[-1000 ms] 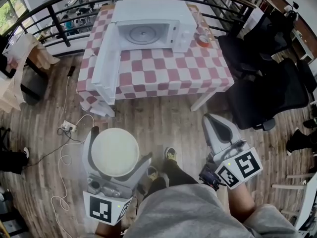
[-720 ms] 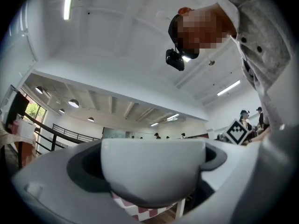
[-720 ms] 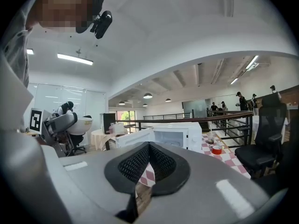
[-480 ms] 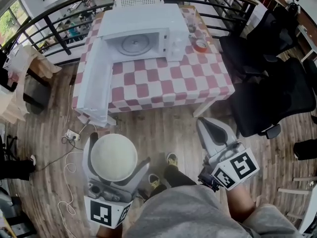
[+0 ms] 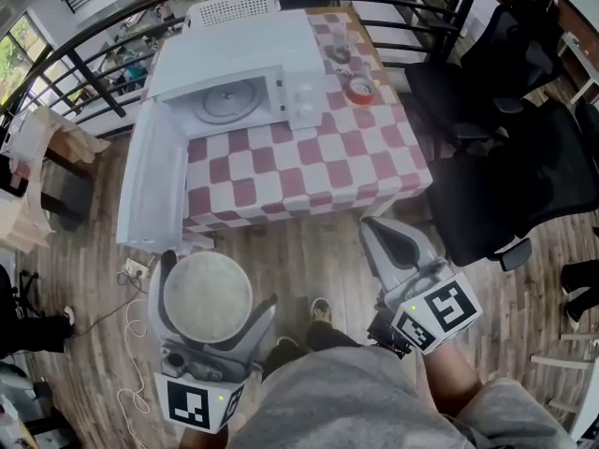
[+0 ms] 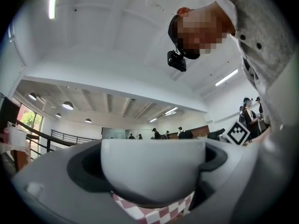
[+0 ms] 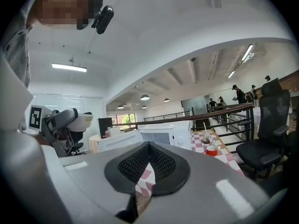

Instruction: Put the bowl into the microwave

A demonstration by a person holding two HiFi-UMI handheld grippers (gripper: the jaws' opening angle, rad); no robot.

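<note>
A pale round bowl (image 5: 204,299) rides in my left gripper (image 5: 213,286), whose jaws are shut round its sides, low at the left of the head view and above the wooden floor. In the left gripper view the bowl (image 6: 153,169) fills the space between the jaws. The white microwave (image 5: 239,59) stands on the checked table (image 5: 309,166) ahead, its door (image 5: 150,185) swung wide to the left and its turntable (image 5: 225,103) bare. My right gripper (image 5: 379,232) hangs in front of the table's near edge, shut on nothing. Its own view shows the microwave (image 7: 161,135) beyond the closed jaws.
A red-rimmed cup (image 5: 360,89) and a small glass (image 5: 339,52) sit right of the microwave. Black office chairs (image 5: 505,176) crowd the table's right side. A black railing (image 5: 84,64) runs behind. A power strip and white cable (image 5: 131,271) lie on the floor at left.
The table and microwave have grown nearer and slid left in the head view. Both grippers keep their places in the view, the bowl still held in the left one.
</note>
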